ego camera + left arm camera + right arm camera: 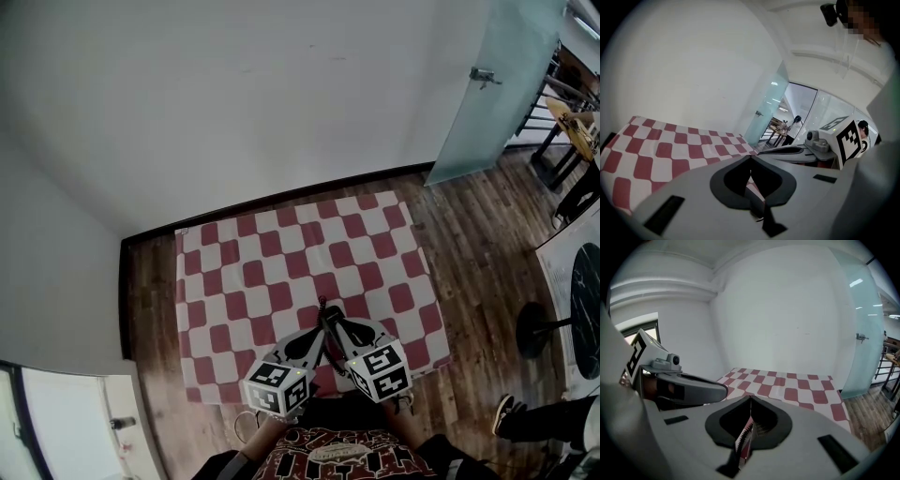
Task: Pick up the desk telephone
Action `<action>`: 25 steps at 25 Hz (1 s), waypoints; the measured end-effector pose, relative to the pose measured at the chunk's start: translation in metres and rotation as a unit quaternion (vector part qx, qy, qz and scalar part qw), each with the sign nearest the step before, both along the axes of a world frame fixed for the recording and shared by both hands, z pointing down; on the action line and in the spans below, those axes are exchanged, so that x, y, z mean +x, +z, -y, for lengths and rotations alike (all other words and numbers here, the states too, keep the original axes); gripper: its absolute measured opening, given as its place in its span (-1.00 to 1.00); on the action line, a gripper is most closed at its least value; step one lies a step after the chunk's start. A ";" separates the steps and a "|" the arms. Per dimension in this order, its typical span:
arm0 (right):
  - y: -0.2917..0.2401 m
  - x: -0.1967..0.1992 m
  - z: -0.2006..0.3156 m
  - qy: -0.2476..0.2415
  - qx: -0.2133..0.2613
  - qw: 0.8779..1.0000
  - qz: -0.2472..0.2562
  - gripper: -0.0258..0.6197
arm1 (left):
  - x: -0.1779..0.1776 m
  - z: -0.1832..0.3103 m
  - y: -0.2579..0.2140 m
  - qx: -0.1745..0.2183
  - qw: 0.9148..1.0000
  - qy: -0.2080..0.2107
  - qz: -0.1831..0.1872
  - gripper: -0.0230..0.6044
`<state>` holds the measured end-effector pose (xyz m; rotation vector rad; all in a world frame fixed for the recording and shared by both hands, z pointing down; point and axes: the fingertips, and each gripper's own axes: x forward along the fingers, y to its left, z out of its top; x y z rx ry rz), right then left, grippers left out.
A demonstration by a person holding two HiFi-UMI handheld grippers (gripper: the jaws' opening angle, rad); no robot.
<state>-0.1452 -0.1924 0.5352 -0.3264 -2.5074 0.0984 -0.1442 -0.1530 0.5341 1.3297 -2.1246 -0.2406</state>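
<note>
No desk telephone shows in any view. A red-and-white chequered cloth covers the table and carries nothing visible. My left gripper hangs over the cloth's near edge with its jaws shut and nothing between them. My right gripper is right beside it, also shut and empty, and the two sets of tips almost touch. In the left gripper view the jaws of the left gripper meet in a line, with the right gripper at the right. In the right gripper view the toothed pads of the right gripper lie together, and the left gripper is at the left.
A white wall rises behind the table. A frosted glass door stands at the back right over a wooden floor. A black round stand base and a person's shoe are on the floor to the right.
</note>
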 end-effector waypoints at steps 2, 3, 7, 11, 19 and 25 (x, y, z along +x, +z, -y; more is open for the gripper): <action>0.005 0.001 0.002 -0.001 0.002 1.000 -0.006 -0.86 | 0.001 0.001 0.002 -0.001 1.000 -0.001 -0.005 -0.90; 0.008 0.001 0.004 -0.001 0.003 1.000 -0.010 -0.86 | 0.002 0.002 0.003 -0.001 1.000 -0.001 -0.006 -0.90; 0.024 0.002 0.008 0.002 0.006 1.000 -0.025 -0.86 | 0.003 0.005 0.005 0.000 1.000 -0.003 -0.008 -0.90; 0.044 0.005 0.010 0.001 0.010 0.999 -0.046 -0.86 | 0.005 0.006 0.007 -0.001 1.000 -0.004 -0.011 -0.90; 0.073 0.008 0.009 -0.008 0.015 0.997 -0.078 -0.86 | 0.002 0.000 0.010 -0.006 1.000 -0.015 -0.012 -0.90; 0.087 0.010 0.008 -0.013 0.018 0.995 -0.096 -0.86 | 0.003 -0.004 0.011 -0.006 1.000 -0.021 -0.015 -0.90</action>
